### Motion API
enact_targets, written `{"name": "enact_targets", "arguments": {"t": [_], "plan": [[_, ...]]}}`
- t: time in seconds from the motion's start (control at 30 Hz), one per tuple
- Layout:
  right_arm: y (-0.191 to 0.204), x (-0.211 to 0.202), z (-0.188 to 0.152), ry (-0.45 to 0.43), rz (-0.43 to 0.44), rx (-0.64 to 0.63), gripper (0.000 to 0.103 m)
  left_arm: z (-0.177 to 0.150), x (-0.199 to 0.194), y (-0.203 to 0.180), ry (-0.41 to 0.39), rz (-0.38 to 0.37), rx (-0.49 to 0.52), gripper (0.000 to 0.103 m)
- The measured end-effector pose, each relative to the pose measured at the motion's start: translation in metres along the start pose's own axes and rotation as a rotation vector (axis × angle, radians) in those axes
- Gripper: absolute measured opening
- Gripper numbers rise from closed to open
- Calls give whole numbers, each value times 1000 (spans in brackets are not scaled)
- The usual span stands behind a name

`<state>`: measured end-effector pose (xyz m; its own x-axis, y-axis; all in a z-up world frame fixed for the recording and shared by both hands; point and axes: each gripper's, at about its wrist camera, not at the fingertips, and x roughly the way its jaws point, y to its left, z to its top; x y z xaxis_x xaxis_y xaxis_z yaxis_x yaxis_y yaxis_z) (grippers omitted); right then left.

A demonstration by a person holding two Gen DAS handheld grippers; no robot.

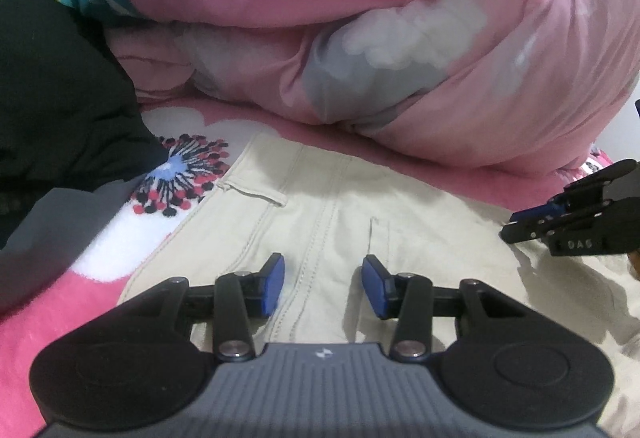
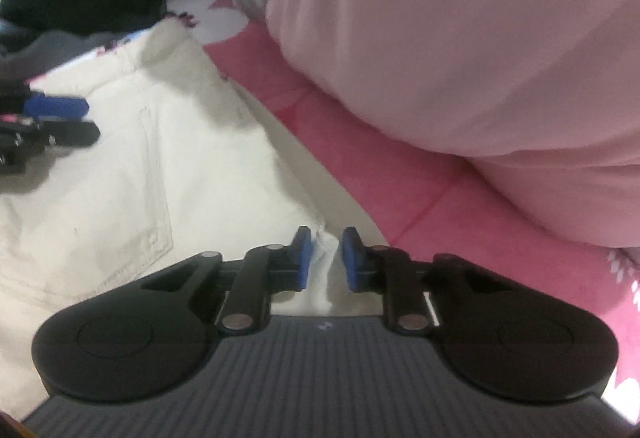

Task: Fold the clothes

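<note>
Duvet (image 1: 400, 38) crowded the trousers' (image 1: 400, 206) far edge. Our left gripper (image 1: 323, 284) was open, empty; right gripper (image 2: 325, 256) pinched trousers.

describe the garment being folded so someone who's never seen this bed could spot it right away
Start at the big pink duvet heaped along the back of the bed. In front of it, flat on the pink flowered sheet, lie the cream trousers. They are the only pale, stitched garment; the black clothing beside them is dark and crumpled.
</note>
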<state>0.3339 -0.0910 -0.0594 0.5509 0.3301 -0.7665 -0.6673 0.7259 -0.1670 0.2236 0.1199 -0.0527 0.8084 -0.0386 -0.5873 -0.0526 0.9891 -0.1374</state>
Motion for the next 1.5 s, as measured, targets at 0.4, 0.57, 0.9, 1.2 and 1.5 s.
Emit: {"name": "enact_targets", "arguments": {"t": [0.4,0.57,0.9,1.2,1.5], "plan": [[26,-14,15,-76,-265,-152,2,2,-1,3,-20,-1,-15,45],[21,4,19,-37,-286,-164,2,1,0,3,-19,0,-12,45],[12,-1,19,-49,-273,-125,10,2,-6,3,-23,1,-14,46],[51,9,85,-140,-23,-93,12,-1,-14,1,-25,41,-18,45],[65,65,148,-145,199,97,25,-6,-24,2,-44,66,-57,42]]}}
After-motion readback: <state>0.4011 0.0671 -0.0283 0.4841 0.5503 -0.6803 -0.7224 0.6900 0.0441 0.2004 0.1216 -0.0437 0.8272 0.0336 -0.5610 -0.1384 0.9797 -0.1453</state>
